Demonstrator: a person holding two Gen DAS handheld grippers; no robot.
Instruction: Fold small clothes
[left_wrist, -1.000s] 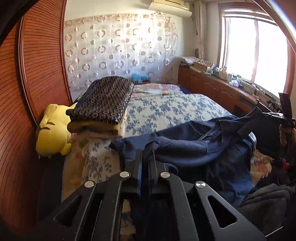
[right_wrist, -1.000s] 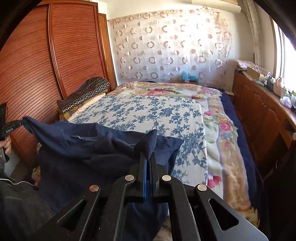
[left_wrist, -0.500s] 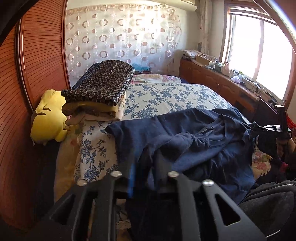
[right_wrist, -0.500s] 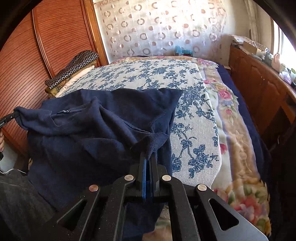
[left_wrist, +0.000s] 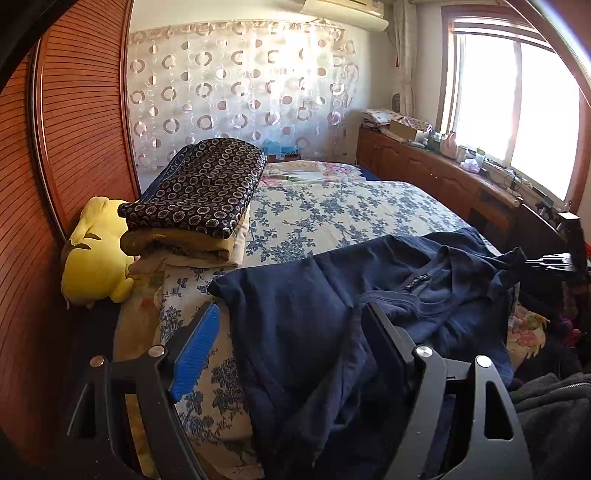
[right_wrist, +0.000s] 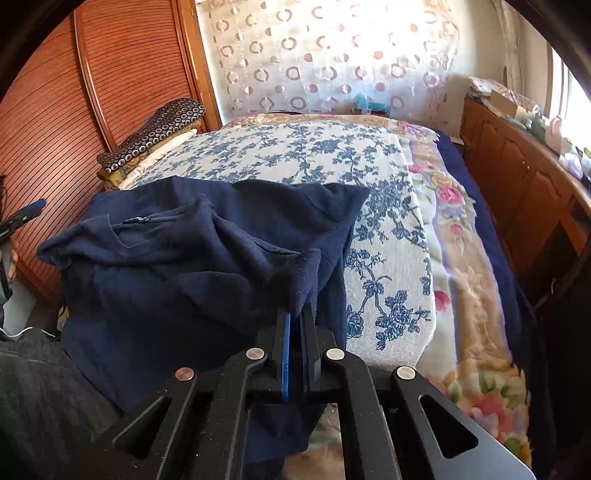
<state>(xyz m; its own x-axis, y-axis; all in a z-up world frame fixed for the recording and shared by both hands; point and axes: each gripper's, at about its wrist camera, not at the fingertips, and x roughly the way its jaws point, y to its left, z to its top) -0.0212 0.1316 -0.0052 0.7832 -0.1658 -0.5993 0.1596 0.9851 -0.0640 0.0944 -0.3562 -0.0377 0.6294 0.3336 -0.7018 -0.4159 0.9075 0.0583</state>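
A navy shirt (left_wrist: 295, 295) lies spread over the near end of the bed, its collar and label facing up. My left gripper (left_wrist: 291, 308) is opening, its jaws wide apart. The shirt's edge lies between the fingers, but the blue pad (left_wrist: 195, 343) is clear of the cloth. My right gripper (right_wrist: 297, 317) is shut on a bunched corner of the navy shirt (right_wrist: 184, 258) just above the bed. Each gripper shows at the edge of the other's view: the right gripper (left_wrist: 554, 262) and the left gripper (right_wrist: 22, 218).
The bed has a blue floral cover (left_wrist: 332, 214). A folded stack of patterned blankets (left_wrist: 199, 199) and a yellow plush toy (left_wrist: 96, 258) sit by the wooden wardrobe (left_wrist: 74, 129). A wooden cabinet (left_wrist: 424, 170) runs under the window. The person's dark clothing (right_wrist: 37, 387) is nearby.
My left gripper opened and let go of the shirt. The shirt, held up between both grippers before, came down onto the bed. The right gripper sank with its corner still clamped.
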